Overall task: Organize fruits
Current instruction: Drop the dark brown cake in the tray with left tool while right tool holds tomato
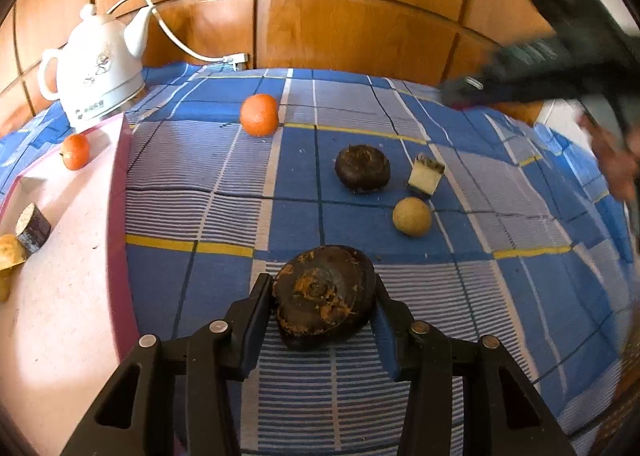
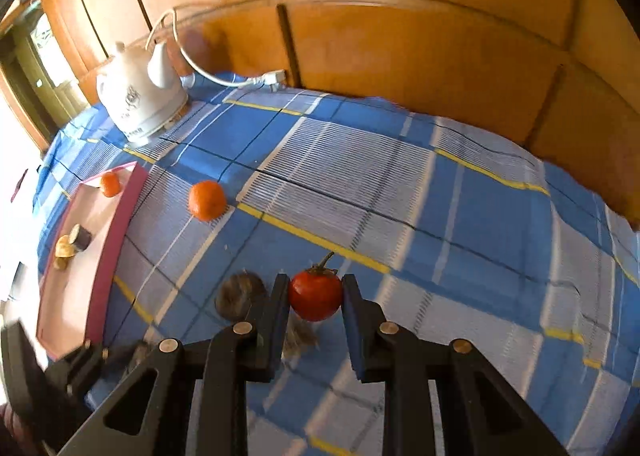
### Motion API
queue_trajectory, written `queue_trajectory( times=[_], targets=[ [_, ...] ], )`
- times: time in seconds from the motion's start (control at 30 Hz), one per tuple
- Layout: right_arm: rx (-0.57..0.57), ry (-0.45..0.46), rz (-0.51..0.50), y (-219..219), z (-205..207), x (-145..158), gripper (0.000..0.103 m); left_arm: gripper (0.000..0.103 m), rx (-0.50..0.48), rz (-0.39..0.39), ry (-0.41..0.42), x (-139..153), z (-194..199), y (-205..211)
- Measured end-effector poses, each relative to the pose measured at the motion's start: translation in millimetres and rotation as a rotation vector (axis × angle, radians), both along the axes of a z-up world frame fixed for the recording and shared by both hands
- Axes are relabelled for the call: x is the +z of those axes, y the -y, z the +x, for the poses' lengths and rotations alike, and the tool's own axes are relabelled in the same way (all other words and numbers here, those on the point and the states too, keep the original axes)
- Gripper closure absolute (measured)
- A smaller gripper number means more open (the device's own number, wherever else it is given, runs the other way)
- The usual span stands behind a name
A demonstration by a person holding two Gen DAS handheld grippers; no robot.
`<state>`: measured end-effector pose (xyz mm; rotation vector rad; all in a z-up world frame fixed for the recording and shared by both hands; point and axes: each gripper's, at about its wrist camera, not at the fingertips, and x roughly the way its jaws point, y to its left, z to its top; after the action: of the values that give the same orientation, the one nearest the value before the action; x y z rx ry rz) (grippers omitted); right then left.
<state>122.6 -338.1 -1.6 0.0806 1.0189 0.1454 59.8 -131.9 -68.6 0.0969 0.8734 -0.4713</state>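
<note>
My right gripper clamps a small red fruit; my left gripper clamps a dark brown fruit. Next, I judge, both go left to the pink tray.

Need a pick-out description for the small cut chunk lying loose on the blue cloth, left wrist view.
Start at the blue checked cloth, then its loose cluster right of centre. There, the cut chunk lies right of the dark round fruit and above the tan ball. It alone is blocky, with a pale cut face and dark rind.
</note>
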Motion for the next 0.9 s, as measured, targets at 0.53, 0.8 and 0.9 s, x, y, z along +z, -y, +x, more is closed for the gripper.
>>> queue_trajectory(
  times=[0.53, 0.8, 0.9],
  targets=[
    [-0.037, 0.015, 0.045, 21.0, -45.3, -18.0, 0.078, 0.056, 0.219, -0.003, 0.186, 88.0, -29.1, -50.2],
    [-0.055, 0.011, 0.041, 22.4, -45.0, -19.8, 0.078, 0.056, 0.264, 0.012, 0.202, 93.5, -37.1, -64.9],
    [-0.059, 0.009, 0.038, 22.8, -44.4, -20.6, 0.078, 0.056, 0.276, 0.021, 0.212, 93.8, -38.8, -67.3]
  ],
)
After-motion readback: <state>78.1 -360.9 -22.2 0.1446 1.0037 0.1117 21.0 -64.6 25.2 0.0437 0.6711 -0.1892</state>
